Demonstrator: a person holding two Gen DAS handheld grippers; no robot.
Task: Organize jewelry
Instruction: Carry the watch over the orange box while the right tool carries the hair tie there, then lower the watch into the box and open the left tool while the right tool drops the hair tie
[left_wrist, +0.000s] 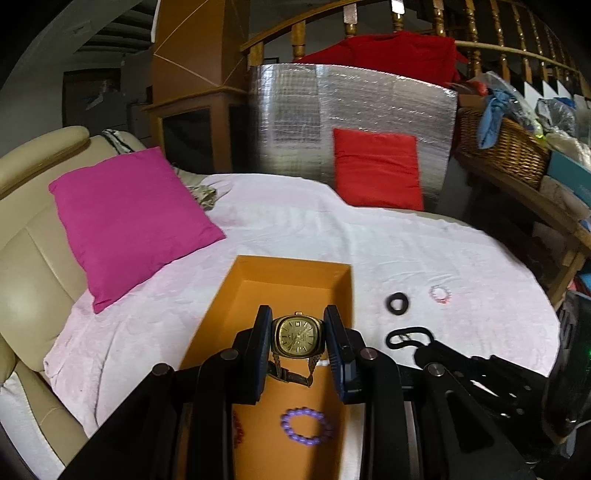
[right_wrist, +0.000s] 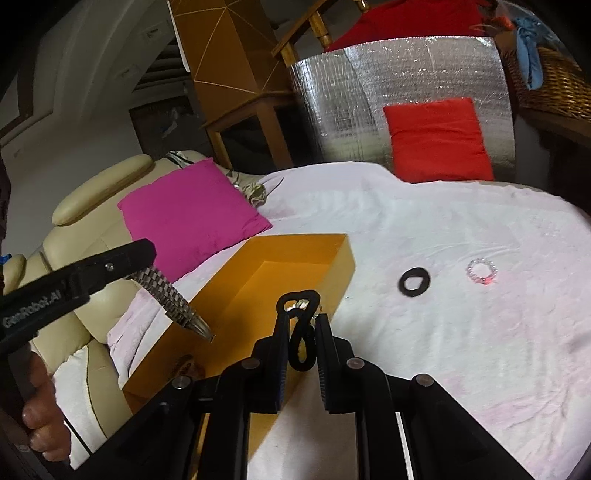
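My left gripper (left_wrist: 298, 320) is shut on a gold square-faced watch (left_wrist: 297, 334), held over the open orange box (left_wrist: 288, 271). The watch's band hangs down into the box. On the box floor lie a purple bead bracelet (left_wrist: 306, 426) and some red beads (left_wrist: 238, 430). My right gripper (right_wrist: 303, 320) is shut on a black looped hair tie (right_wrist: 300, 345) above the box's (right_wrist: 295, 249) right wall. In the right wrist view the left gripper (right_wrist: 142, 258) comes in from the left, and the watch's metal band (right_wrist: 171, 299) dangles from it.
A black ring-shaped scrunchie (right_wrist: 414, 282) and a clear pink bracelet (right_wrist: 481, 271) lie on the white cloth (right_wrist: 443, 350) to the right of the box. A magenta cushion (left_wrist: 129, 218) sits at the left, a red cushion (left_wrist: 376, 168) at the back. A person's hand (right_wrist: 37, 406) holds the left gripper.
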